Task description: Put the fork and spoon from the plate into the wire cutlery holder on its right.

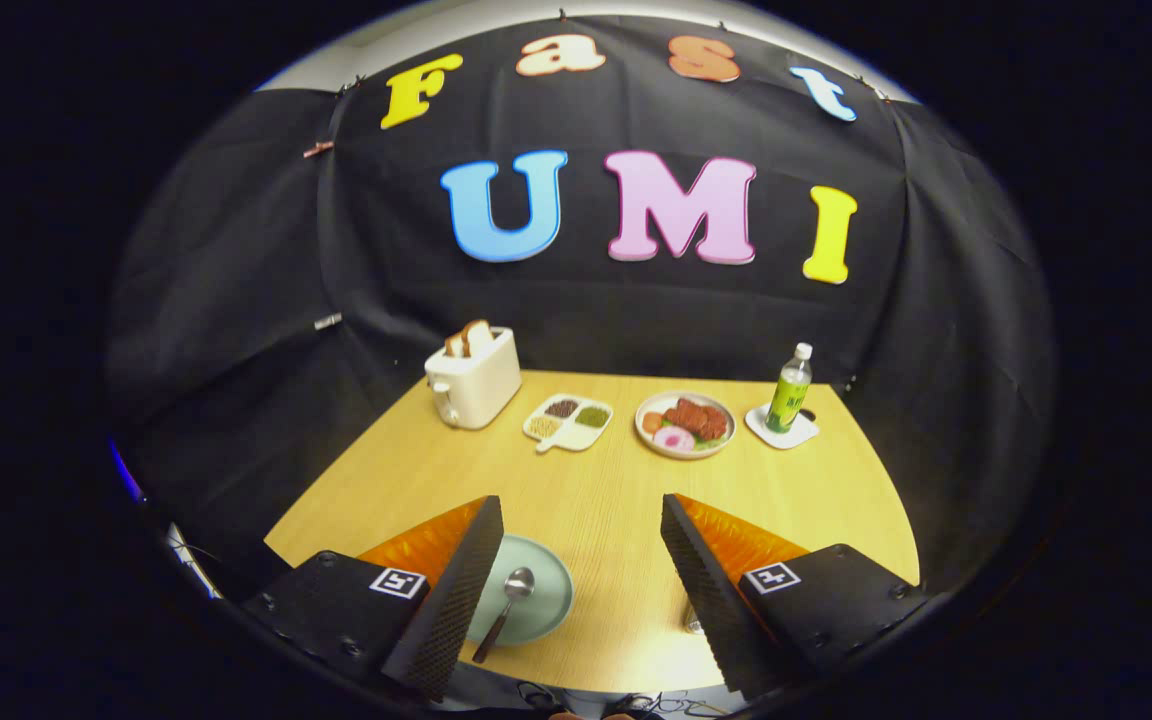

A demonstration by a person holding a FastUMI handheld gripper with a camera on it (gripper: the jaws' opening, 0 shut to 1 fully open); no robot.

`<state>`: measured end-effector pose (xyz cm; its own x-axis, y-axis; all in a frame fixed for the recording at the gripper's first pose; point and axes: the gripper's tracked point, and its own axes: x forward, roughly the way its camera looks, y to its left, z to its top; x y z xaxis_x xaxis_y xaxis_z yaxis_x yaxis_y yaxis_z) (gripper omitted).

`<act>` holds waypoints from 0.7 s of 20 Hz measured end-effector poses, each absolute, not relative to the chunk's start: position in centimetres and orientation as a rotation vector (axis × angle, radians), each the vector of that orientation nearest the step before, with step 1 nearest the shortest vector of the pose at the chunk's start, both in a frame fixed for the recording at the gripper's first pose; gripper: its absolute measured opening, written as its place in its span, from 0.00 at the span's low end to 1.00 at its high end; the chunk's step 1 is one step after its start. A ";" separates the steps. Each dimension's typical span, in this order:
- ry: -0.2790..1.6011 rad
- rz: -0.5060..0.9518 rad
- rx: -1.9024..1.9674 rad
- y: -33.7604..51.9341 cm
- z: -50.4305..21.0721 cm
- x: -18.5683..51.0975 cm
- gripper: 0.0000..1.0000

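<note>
right, jaws: my gripper [576, 600] stands wide open, holding nothing, above the bench's near edge.
spoon [506, 610]: on the plate [546, 590] by my left finger, at the near edge.
holder: i see a sliver of something behind my right finger; cannot tell.
far edge: toaster [473, 377], bottle [789, 391].

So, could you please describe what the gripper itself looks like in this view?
The gripper has two wedge-shaped fingers with dimpled, textured inner faces. Each is mounted on a black block with small screws and a square black-and-white marker on top.
</note>
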<state>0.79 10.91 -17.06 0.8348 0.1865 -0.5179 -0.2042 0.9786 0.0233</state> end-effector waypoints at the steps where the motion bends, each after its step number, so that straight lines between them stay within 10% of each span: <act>1: 0.596 0.217 -0.036 11.6 -19.0 0.7 0.99; 14: 1.237 0.254 0.047 17.2 -39.2 -3.5 0.91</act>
